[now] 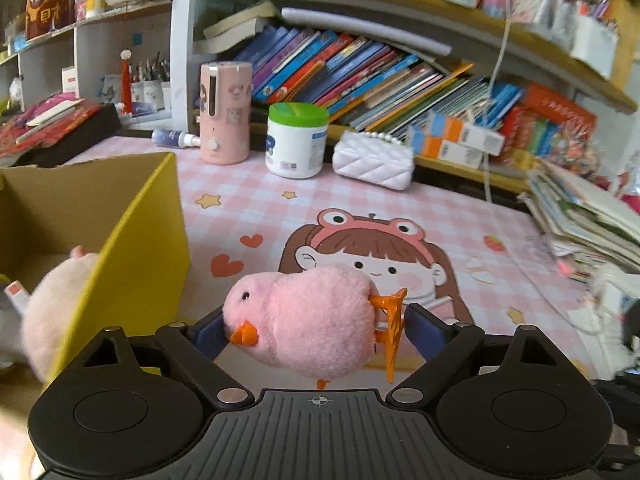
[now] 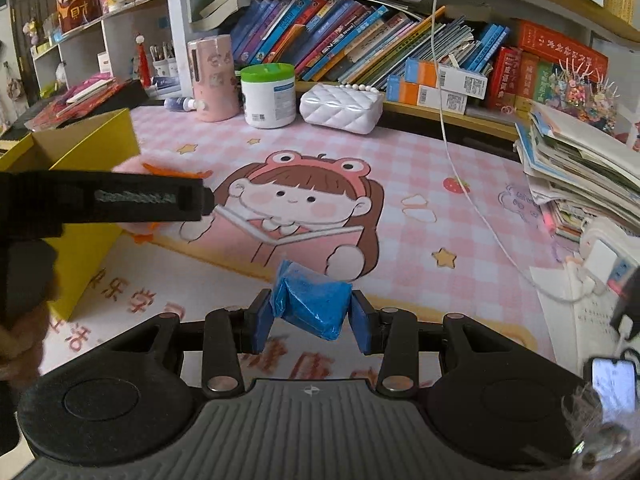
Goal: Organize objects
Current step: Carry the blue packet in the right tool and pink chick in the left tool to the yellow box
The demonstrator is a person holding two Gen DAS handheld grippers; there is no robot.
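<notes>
Gripping, left gripper (image 1: 316, 330): jaws closed on pink plush chick (image 1: 304, 320), beside yellow box (image 1: 132, 240)
Right gripper (image 2: 312, 322): jaws clamping blue packet (image 2: 314, 304) above bench (image 2: 440, 184)

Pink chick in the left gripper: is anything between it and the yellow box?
Only the box's own near wall. The chick is clamped in the left gripper just right of the yellow box, whose top is open. A pink plush already lies inside, so the chick must go over the wall.
</notes>
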